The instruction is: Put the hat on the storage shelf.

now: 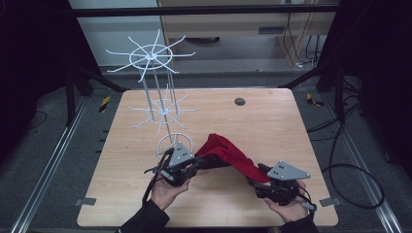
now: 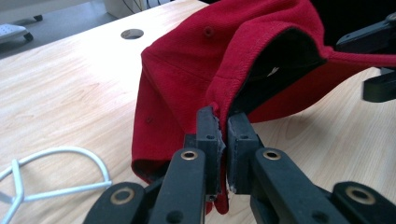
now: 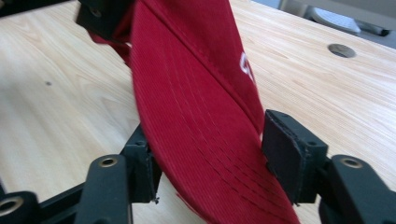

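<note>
A red cap point(image 1: 226, 153) hangs above the wooden table point(image 1: 272, 126) between my two grippers. The left gripper point(image 1: 197, 162) is shut on the cap's rear edge point(image 2: 219, 100), with the dark lining visible just beyond its jaws point(image 2: 223, 135). Its crown point(image 2: 196, 70) bulges up and away from the jaws. The right gripper point(image 1: 255, 182) holds the brim point(image 3: 196, 93), which runs between its two jaws and touches both pads; the gripper's midpoint point(image 3: 205, 144) lies on the stitched brim. White lettering point(image 3: 246, 65) shows on the crown.
A white wire rack point(image 1: 160, 107) with two spoked tiers stands on the table's left half, its ring base point(image 2: 60, 172) close to the left gripper. A round hole point(image 1: 239, 101) sits near the table's far edge. Black frame posts and cables flank the table.
</note>
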Tool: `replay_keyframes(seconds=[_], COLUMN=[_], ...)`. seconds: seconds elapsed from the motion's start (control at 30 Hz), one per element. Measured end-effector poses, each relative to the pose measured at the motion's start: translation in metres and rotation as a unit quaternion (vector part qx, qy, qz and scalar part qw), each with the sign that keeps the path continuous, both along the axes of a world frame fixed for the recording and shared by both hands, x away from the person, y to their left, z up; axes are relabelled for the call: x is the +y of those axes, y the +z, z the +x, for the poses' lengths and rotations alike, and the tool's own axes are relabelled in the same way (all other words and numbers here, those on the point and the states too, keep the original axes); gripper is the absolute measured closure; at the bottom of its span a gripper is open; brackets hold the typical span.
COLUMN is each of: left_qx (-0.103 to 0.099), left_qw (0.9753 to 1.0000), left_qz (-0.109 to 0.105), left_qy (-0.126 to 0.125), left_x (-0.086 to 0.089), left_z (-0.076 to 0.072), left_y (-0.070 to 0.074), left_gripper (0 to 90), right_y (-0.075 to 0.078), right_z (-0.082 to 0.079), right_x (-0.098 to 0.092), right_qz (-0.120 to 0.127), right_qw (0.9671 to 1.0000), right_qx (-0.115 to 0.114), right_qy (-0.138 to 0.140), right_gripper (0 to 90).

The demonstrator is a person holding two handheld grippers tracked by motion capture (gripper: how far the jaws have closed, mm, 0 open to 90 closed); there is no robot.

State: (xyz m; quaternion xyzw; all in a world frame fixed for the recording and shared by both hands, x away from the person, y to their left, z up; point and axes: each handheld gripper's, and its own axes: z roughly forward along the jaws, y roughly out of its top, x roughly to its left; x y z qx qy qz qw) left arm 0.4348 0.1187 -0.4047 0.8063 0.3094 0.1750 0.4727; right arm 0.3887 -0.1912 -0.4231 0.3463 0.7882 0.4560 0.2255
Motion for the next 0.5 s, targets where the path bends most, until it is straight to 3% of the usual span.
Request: replay_keyframes(seconds=[0.2, 0.37, 0.5], left_qx=[0.005, 0.012, 0.017], left_qw=[1.0000, 0.9999, 0.9998], left_qz=[0.001, 0.006, 0.008], left_qy=[0.002, 0.003, 0.003], left_x=[0.004, 0.009, 0.012], left_z=[-0.001, -0.004, -0.004], left_y=[-0.004, -0.010, -0.014], left_gripper=[85.3, 85.3, 85.3], right_y=[0.010, 0.013, 0.014], right_z=[-0.003, -0.004, -0.004], right_x=[0.003, -0.001, -0.002], right_qz=[0.054, 0.094, 0.103], right_qw=[0.9983, 0.9951, 0.9937], right_qx=[0.004, 0.010, 0.025], right_qy=[0.023, 0.028, 0.036], right_gripper=[36.8, 44.3, 53.3])
